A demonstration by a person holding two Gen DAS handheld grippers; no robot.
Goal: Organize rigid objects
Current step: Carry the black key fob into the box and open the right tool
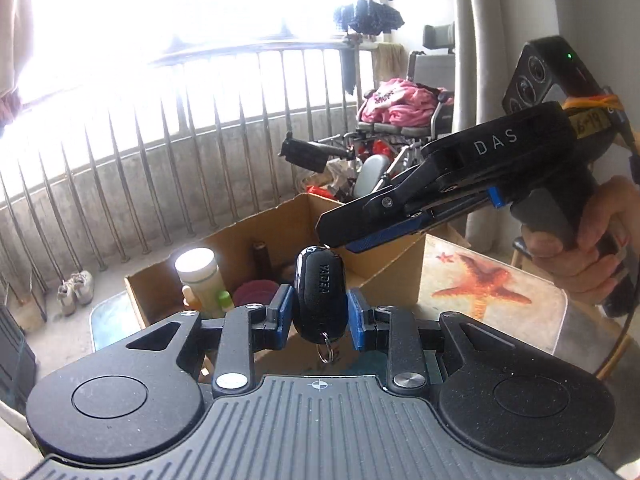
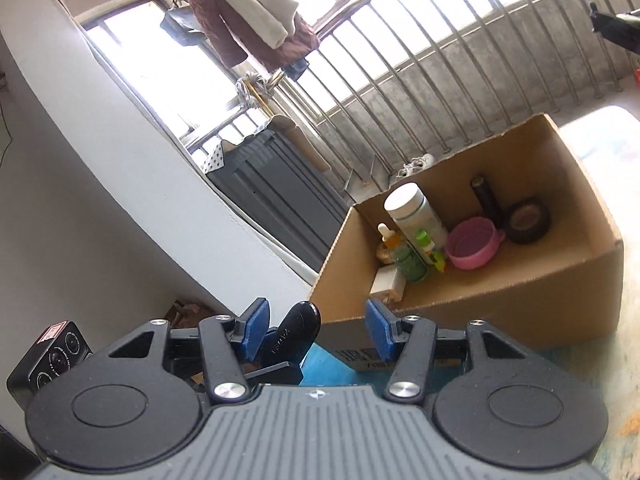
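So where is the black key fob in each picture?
Left wrist view: the black key fob is low in the middle, clamped between the left gripper pads.
Right wrist view: the fob is low, left of middle, beside the left pad.
Shared landmark: the cardboard box behind it.

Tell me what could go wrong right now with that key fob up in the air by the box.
The left gripper pinches the black key fob only at its sides, above the table, so it might slip and fall short of the cardboard box. The open right gripper sits very close and could knock the fob loose. Dropped carelessly, it might topple the upright white bottle in the box.
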